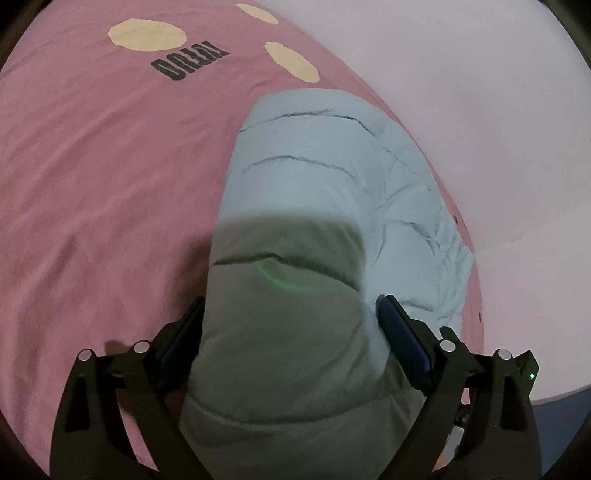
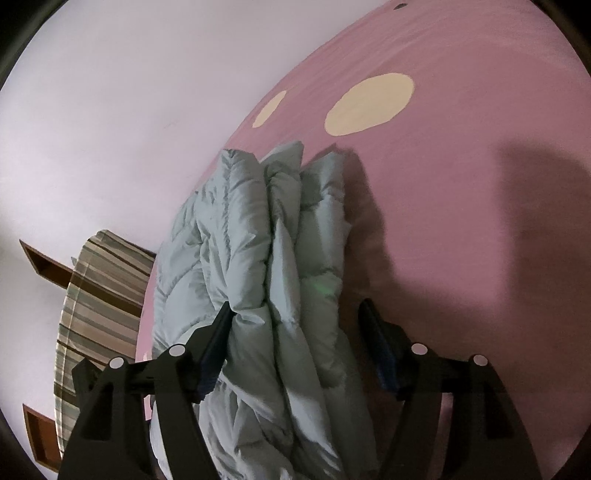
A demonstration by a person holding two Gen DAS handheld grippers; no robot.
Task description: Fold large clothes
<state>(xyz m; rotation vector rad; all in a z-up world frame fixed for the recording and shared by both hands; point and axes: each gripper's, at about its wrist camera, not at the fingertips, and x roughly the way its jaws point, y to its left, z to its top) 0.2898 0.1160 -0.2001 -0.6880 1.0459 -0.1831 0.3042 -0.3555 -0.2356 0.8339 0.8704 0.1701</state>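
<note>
A pale blue-grey quilted puffer jacket (image 1: 325, 177) lies folded on a pink bed sheet (image 1: 92, 184) near the wall. My left gripper (image 1: 291, 314) has its wide-set jaws on either side of a thick padded fold of the jacket, and both pads touch it. In the right wrist view the jacket (image 2: 258, 240) shows as several stacked puffy layers on the sheet (image 2: 461, 203). My right gripper (image 2: 295, 314) straddles these layers. Its left finger (image 2: 218, 325) presses against the jacket; its right finger (image 2: 380, 339) stands just beside the edge.
The sheet carries cream oval patches (image 1: 147, 35) and dark lettering (image 1: 188, 62). A pale wall (image 1: 480, 110) borders the bed. A striped pillow or cushion (image 2: 99, 314) and brown wooden shelf parts (image 2: 44, 262) stand at the left in the right wrist view.
</note>
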